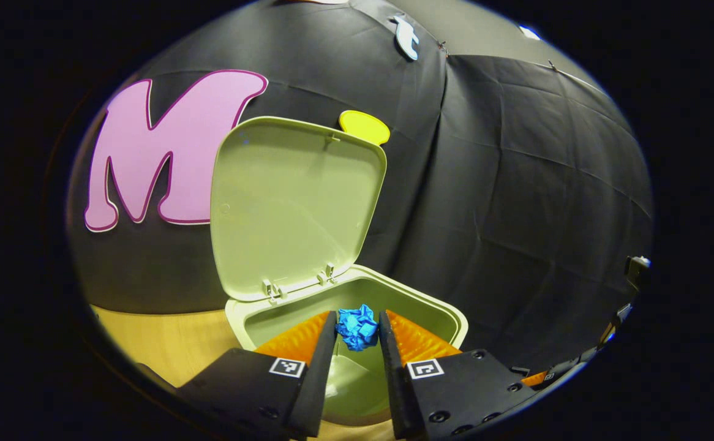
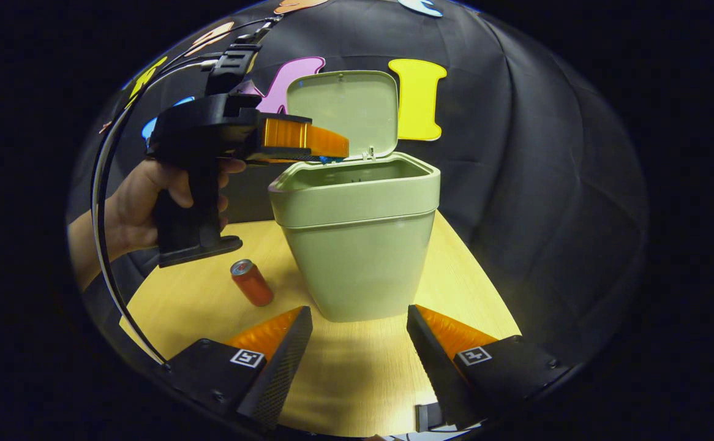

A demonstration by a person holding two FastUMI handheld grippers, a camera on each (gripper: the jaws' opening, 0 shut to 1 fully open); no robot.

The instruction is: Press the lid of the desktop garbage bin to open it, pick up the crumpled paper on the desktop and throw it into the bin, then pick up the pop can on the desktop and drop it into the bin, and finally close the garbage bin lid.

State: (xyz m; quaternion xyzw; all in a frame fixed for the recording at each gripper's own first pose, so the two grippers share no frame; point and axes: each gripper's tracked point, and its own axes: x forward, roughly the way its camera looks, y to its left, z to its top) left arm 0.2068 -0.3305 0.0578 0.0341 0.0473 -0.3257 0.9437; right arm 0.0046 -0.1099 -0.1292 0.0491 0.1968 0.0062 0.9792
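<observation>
The pale green bin [image 1: 449, 315] stands with its lid [image 1: 296, 202] raised upright behind the mouth. My left gripper [image 1: 357, 327] is shut on the crumpled blue paper [image 1: 357, 327] and holds it right above the bin's open mouth. In the right gripper view the same bin [image 2: 360, 245] stands on the wooden table with its lid [image 2: 345, 110] up. There a hand [image 2: 142, 202] holds the left gripper [image 2: 335, 153] over the bin's rim. A red pop can [image 2: 251, 283] lies on its side left of the bin. My right gripper [image 2: 360, 321] is open, low over the table before the bin.
The wooden table [image 2: 345, 367] narrows toward the black cloth wall behind the bin. A cable [image 2: 103, 245] arcs down from the left gripper along the left side. Bare tabletop [image 1: 167, 343] lies left of the bin in the left gripper view.
</observation>
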